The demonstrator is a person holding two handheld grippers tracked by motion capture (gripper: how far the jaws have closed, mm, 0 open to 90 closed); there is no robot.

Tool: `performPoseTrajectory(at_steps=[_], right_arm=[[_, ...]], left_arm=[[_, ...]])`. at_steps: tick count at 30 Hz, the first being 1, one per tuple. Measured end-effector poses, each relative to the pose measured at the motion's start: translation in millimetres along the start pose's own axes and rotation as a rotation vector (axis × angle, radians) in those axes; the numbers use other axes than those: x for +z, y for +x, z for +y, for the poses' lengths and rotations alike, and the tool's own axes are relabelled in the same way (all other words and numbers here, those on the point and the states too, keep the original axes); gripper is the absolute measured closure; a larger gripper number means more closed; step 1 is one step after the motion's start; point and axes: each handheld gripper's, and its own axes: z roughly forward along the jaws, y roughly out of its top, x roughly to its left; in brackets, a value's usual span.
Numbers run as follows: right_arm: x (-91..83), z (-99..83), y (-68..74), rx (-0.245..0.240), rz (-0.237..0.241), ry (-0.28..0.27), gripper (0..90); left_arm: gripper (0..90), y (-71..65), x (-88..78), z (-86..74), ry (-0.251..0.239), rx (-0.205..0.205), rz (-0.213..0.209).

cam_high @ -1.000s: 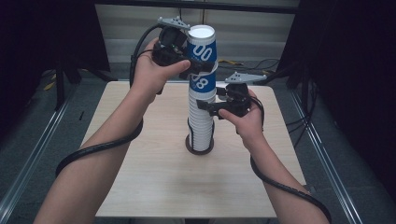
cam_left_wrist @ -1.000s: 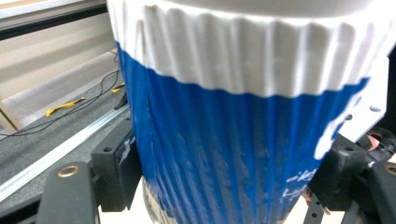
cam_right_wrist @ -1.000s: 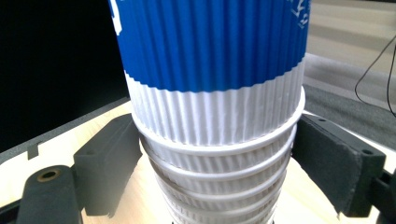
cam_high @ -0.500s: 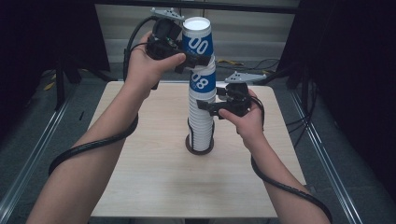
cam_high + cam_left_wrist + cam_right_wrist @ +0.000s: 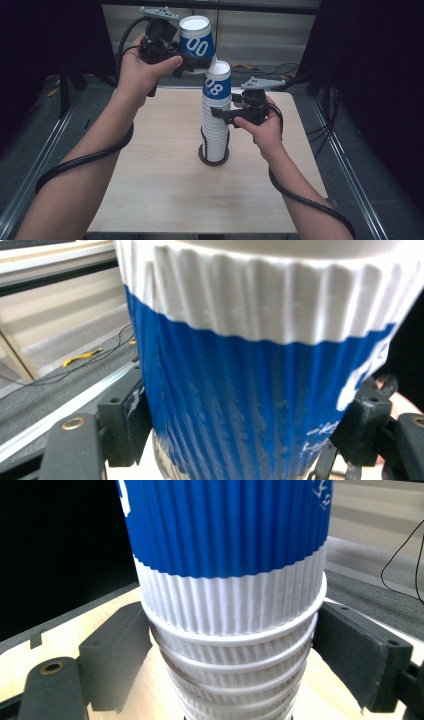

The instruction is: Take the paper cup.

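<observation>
High view: the left gripper [image 5: 200, 62] holds one upside-down blue-and-white ribbed paper cup [image 5: 196, 41], marked "00", at 11 o'clock above the cup stack [image 5: 216, 120]. The cup looks clear of the stack's top cup or barely touching it; I cannot tell which. The right gripper [image 5: 222, 114] clasps the stack at mid-height from 3 o'clock. The stack stands in a dark round base [image 5: 213, 159] at the centre of the wooden table [image 5: 150, 190].

Left gripper view: jaws clamped on the cup's [image 5: 260, 390] blue wall.

Right gripper view: jaws stand wide, pads against the stack's [image 5: 235, 625] white rims.

Judgement: one cup is separated; it has yet to be set down, and many cups are left.
</observation>
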Motion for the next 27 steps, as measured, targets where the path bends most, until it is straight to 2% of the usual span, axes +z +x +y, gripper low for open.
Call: performPoseTrajectory(at_steps=[7, 20, 27], right_arm=[[-0.3, -1.4, 0.0, 0.004, 0.006, -0.001, 14.9], [-1.9, -3.4, 0.1, -0.003, 0.009, 0.002, 15.0], [-5.5, -4.5, 1.8, -0.03, 0.0, -0.008, 15.1]], left_arm=[[23.4, 11.3, -11.7, -17.9, 0.007, -0.015, 0.011], [23.4, 25.1, -19.8, -49.7, 0.012, -0.041, 0.036], [23.5, 29.3, -21.4, -65.5, 0.022, -0.044, 0.044]])
